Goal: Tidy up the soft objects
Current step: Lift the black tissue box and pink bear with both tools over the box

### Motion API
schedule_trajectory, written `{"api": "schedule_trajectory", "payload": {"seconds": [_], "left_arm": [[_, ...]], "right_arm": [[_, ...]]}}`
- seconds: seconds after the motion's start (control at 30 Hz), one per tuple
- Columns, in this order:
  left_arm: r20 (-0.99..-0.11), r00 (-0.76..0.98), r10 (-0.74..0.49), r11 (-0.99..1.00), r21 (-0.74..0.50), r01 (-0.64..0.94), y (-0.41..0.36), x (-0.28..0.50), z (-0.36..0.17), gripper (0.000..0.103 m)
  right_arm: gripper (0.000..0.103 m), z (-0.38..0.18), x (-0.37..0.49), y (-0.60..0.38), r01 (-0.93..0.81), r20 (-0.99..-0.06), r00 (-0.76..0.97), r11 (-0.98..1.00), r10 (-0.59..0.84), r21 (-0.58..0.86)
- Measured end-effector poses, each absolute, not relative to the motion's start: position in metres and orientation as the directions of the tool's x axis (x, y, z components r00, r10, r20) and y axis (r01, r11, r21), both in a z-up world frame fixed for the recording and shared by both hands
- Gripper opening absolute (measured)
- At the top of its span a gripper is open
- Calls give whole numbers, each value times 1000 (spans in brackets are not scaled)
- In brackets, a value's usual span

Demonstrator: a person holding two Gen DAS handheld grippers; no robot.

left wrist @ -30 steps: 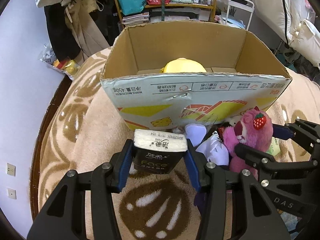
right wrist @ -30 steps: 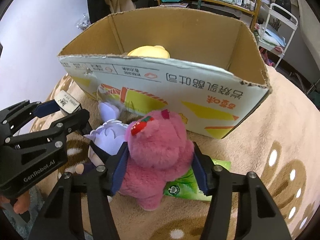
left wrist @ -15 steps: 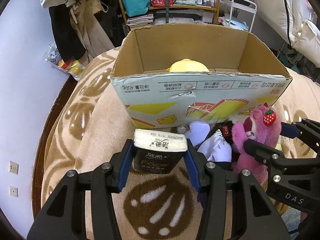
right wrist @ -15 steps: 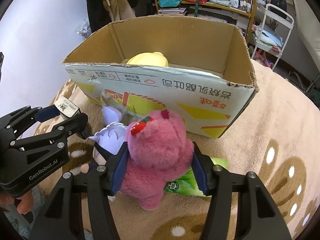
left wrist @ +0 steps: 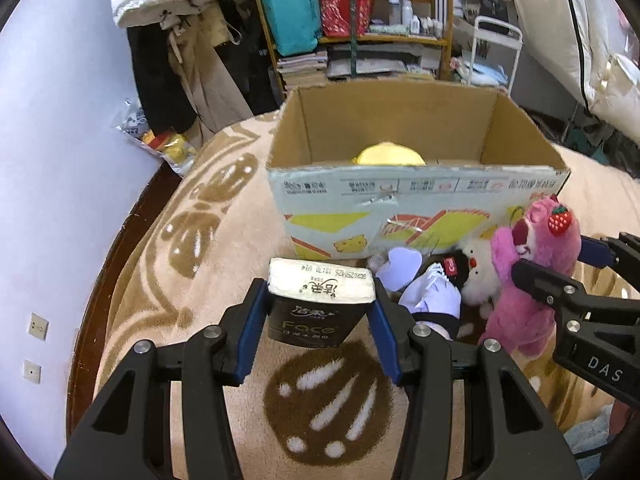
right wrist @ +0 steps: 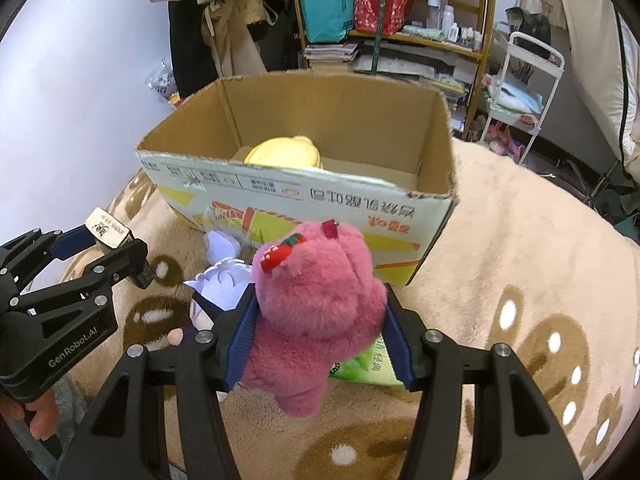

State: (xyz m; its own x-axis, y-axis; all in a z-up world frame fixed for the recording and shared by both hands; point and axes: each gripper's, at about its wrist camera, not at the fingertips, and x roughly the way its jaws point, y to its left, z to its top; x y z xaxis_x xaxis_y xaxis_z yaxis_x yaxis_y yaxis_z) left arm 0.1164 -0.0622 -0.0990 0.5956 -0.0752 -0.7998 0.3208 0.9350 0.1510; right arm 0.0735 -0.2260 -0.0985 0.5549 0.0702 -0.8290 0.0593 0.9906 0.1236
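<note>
Left tool [left wrist: 318,316]: closed on a tissue pack [left wrist: 320,304], blue pads pressed against its two sides; the pack's white end faces forward, its dark printed face is toward the camera.
Right tool [right wrist: 318,334]: closed on a pink plush bear [right wrist: 316,312], pads squeezing the body; the head with its strawberry patch rises above the fingers and the feet hang below them.
Just ahead of the left tool: a lilac-and-white plush [left wrist: 424,292] lies on the blanket [left wrist: 168,264], to the right of the tissue pack and touching the foot of the box.
Under the right tool: a green packet [right wrist: 368,364] lies flat on the blanket, partly hidden by the bear.
Between the tools: seen from the left wrist, the bear hangs to the right with a white plush [left wrist: 478,276] against it; how the white one is held I cannot tell.
Further ahead: an open cardboard box [right wrist: 304,196] stands upright on the blanket, printed side toward both tools.
Inside the box: a yellow plush [right wrist: 284,152], near the front wall, left of middle.
Beyond the box: a wooden shelf [right wrist: 404,36] with bags and bottles, hanging clothes [left wrist: 188,44] to its left, a white cart [right wrist: 524,92] to its right.
</note>
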Motion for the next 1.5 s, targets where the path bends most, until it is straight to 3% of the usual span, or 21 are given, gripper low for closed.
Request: {"api": "schedule_trajectory", "payload": {"seconds": [0.23,0.87,1.03,1.2,1.5], "left_arm": [[-732,681,-13,941,222,255,-56,99,-86,49],[-456,883,-113,953,202,226,-54,86,-1,49],[-447,881,-158,961,137,242,-59,100,17,49],[-412,898,-156,958,158,239,-70,112,31,49],[-406,903,-143,960,164,226,-84,135,30,49]], "right_arm": [[60,-78,63,-228,74,-798,598,986,75,148],[60,-1,54,-245,71,-616,788,993,1,92],[60,17,52,-251,84,-530,848,992,-19,98],[60,28,62,-254,82,-486,874,993,-28,90],[61,17,90,-256,69,-506,862,995,-24,70]]}}
